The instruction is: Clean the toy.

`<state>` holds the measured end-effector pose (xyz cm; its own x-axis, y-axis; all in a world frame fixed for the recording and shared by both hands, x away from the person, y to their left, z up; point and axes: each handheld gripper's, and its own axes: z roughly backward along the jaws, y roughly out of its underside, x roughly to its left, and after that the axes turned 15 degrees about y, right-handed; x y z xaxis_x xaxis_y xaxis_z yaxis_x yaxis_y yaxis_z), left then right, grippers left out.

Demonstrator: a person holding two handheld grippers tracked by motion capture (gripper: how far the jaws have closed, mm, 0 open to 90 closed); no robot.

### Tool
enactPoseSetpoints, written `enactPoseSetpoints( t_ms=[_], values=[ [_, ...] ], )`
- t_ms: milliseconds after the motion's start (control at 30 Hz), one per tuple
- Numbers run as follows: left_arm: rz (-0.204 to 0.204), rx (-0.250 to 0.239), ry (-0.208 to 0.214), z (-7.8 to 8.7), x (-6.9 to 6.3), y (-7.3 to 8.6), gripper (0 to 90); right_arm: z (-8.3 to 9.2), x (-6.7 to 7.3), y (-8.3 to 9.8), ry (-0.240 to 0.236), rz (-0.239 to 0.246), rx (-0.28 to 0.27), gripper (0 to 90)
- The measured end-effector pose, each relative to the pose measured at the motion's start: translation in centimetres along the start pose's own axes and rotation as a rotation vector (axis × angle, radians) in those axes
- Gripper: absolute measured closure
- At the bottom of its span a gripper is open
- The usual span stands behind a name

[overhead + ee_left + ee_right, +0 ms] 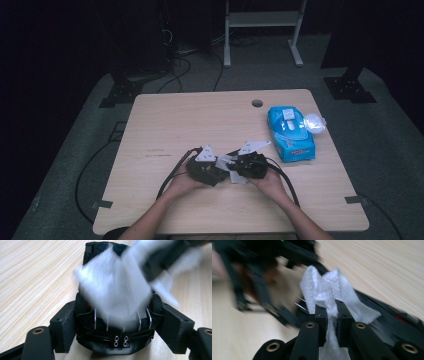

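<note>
A white wipe (225,162) hangs between my two grippers near the table's front middle. My left gripper (214,172) is shut on a black rounded object (117,340) with thin metal strips, its jaws pressing on both sides. The wipe (112,287) lies draped over the top of that object. My right gripper (332,315) is shut on the wipe (324,287), which bunches up above its closed jaws. In the left gripper view, the right gripper (160,262) shows as a dark blur at the wipe's upper right. Both hands hold the grippers tip to tip.
A blue pack of wipes (291,134) lies at the right of the wooden table (190,120), with a clear rounded wrapper (315,122) beside it. A cable hole (257,103) sits near the far edge. Cables trail off the front left.
</note>
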<state>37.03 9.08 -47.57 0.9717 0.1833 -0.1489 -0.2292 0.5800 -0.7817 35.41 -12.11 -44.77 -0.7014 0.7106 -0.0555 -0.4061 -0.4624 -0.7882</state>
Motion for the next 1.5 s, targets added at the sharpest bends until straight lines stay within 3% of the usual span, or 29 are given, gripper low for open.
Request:
enactPoseSetpoints(
  t_ms=[100,167,233,367,467,533,633,700,733,833,900,967,1033,1100,1167,1267,1367,1500],
  values=[
    [-0.022,0.003,0.009,-0.1,-0.2,-0.1,24.3,-0.4,1.3,-0.7,-0.030,0.034,-0.018,81.6],
    [-0.024,0.000,0.010,0.0,-0.3,-0.1,24.4,-0.4,1.3,-0.7,-0.036,0.036,-0.019,81.6],
    [-0.017,-0.010,0.014,0.1,-0.3,-0.1,24.5,-0.2,0.7,-0.5,-0.015,0.027,-0.015,81.6],
    [-0.026,-0.010,0.020,0.2,-0.2,-0.1,24.5,0.5,-1.2,0.5,0.072,0.025,0.014,81.8],
    [-0.030,-0.005,0.018,0.2,-0.2,-0.1,24.6,0.9,-2.1,1.1,0.074,0.011,0.036,81.9],
    [-0.032,-0.002,0.019,0.3,-0.2,-0.1,24.6,1.2,-2.0,1.1,0.080,0.028,0.043,82.0],
    [-0.036,-0.001,0.018,0.3,-0.3,-0.1,24.6,1.2,-1.6,1.0,0.068,0.045,0.047,80.9],
    [-0.037,-0.001,0.019,0.3,-0.3,-0.1,24.6,1.2,-1.5,0.9,0.056,0.052,0.045,74.6],
    [-0.037,-0.001,0.019,0.3,-0.3,-0.1,24.6,1.2,-1.5,0.8,0.046,0.044,0.044,67.8],
    [-0.039,-0.001,0.020,0.3,-0.3,-0.1,24.6,1.2,-1.8,0.4,0.012,0.025,0.046,59.5],
    [-0.047,-0.001,0.022,0.3,-0.2,-0.2,24.6,1.1,-1.9,0.4,-0.019,-0.017,0.037,56.5],
    [-0.049,0.000,0.022,0.2,-0.3,-0.2,24.6,0.8,-1.9,0.3,-0.038,-0.029,0.032,54.2],
    [-0.058,0.004,0.027,0.1,-0.4,-0.3,24.6,0.4,-1.7,0.2,-0.042,-0.056,0.032,55.4],
    [-0.067,0.016,0.022,0.1,-0.4,-0.3,24.5,-0.1,-1.4,0.3,-0.016,-0.060,0.020,61.6],
    [-0.067,0.014,0.021,0.1,-0.4,-0.3,24.6,0.0,-1.2,0.2,-0.006,-0.050,0.019,72.4],
    [-0.062,0.008,0.022,0.1,-0.4,-0.3,24.6,0.2,-1.5,0.4,-0.007,-0.031,0.022,78.4],
    [-0.063,0.005,0.020,0.1,-0.5,-0.3,24.6,0.6,-2.2,1.0,0.034,-0.025,0.032,80.1],
    [-0.064,0.005,0.020,0.1,-0.5,-0.3,24.6,1.0,-2.4,1.4,0.020,-0.048,0.037,80.9]
  ],
)
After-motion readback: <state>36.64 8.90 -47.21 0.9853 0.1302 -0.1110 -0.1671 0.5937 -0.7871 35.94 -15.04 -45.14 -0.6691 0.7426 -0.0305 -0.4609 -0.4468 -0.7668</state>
